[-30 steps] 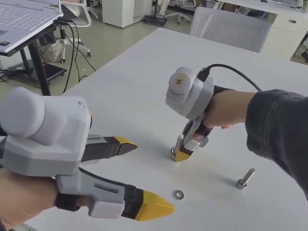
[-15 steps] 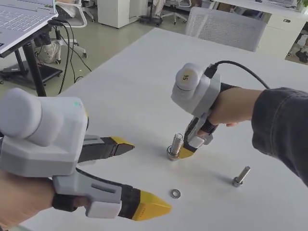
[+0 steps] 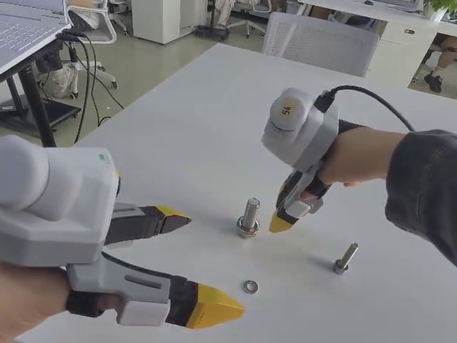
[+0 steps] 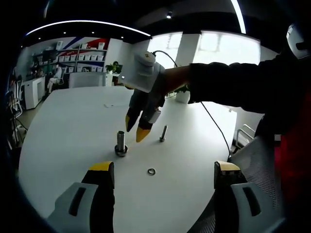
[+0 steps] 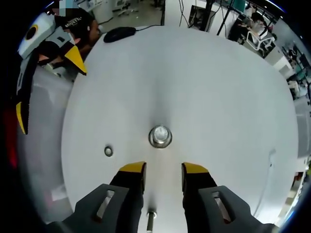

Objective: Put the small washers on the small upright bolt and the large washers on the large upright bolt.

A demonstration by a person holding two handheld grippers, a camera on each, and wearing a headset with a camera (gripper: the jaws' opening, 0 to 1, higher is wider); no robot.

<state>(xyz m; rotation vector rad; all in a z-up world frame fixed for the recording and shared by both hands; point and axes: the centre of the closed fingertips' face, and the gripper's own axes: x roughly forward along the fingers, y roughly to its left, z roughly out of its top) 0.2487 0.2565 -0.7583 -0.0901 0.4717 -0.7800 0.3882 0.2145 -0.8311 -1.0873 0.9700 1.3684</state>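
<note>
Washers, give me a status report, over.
Left gripper open, empty. Right gripper open, beside large bolt, washer seated on it. One loose washer on table, nothing blocking.

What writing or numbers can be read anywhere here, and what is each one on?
"54": on the round yellow sticker on top of the right gripper.
Wall signs, seen in the left gripper view: too blurred to read.
Laptop keys: too small to read.
Shirt print, seen in the right gripper view: too blurred to read.
</note>
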